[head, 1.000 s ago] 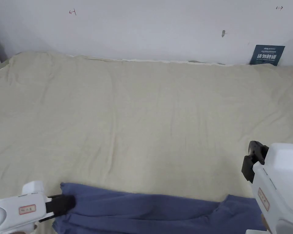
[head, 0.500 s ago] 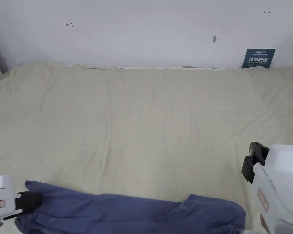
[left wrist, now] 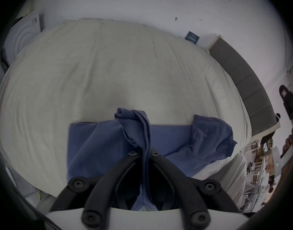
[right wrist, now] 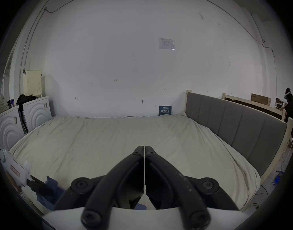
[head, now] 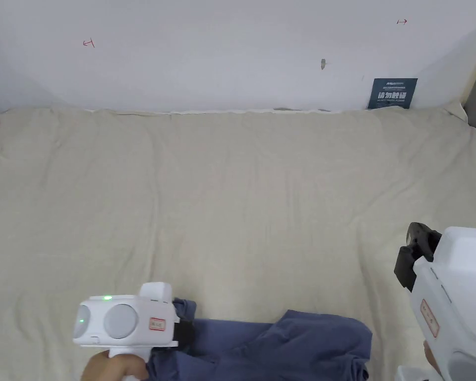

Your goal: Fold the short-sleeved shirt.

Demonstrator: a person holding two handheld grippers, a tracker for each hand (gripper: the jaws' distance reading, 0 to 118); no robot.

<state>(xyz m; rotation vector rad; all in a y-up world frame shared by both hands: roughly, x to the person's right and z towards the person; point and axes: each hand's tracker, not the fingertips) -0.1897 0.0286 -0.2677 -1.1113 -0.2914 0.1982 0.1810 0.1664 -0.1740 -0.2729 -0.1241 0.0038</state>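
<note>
the blue shirt [left wrist: 175, 144] lies at the near edge of the bed [head: 242, 198], flattened into a long band with one short sleeve [left wrist: 213, 137] bunched at its right end. in the head view the shirt [head: 291, 342] sits low in the picture, close to the person, and most of the cream sheet beyond it is bare. that seems to be why it lies there: near enough to reach, with open sheet beyond it.

the left gripper [left wrist: 145, 152] has its jaws pinched together on a gathered end of the cloth, which stands up in a twisted ridge just past the tips. the pinched end is held over the middle of the band rather than out at its side, so my reading is that one end is being carried across the rest to make a crosswise fold. in the head view the left gripper [head: 182, 333] hangs just over the shirt, with the hand [head: 114, 366] under its white body.

the right gripper [right wrist: 145, 148] has its jaws closed tip to tip with nothing between them, and it is held up off the bed, well to the right of the shirt. in the head view the right gripper [head: 414, 253] sits clear of the cloth, likely kept out of the way.

a grey headboard [right wrist: 233, 125] runs along the right side of the bed, and a small dark sign [head: 391, 93] leans on the white wall [head: 222, 54] behind.
</note>
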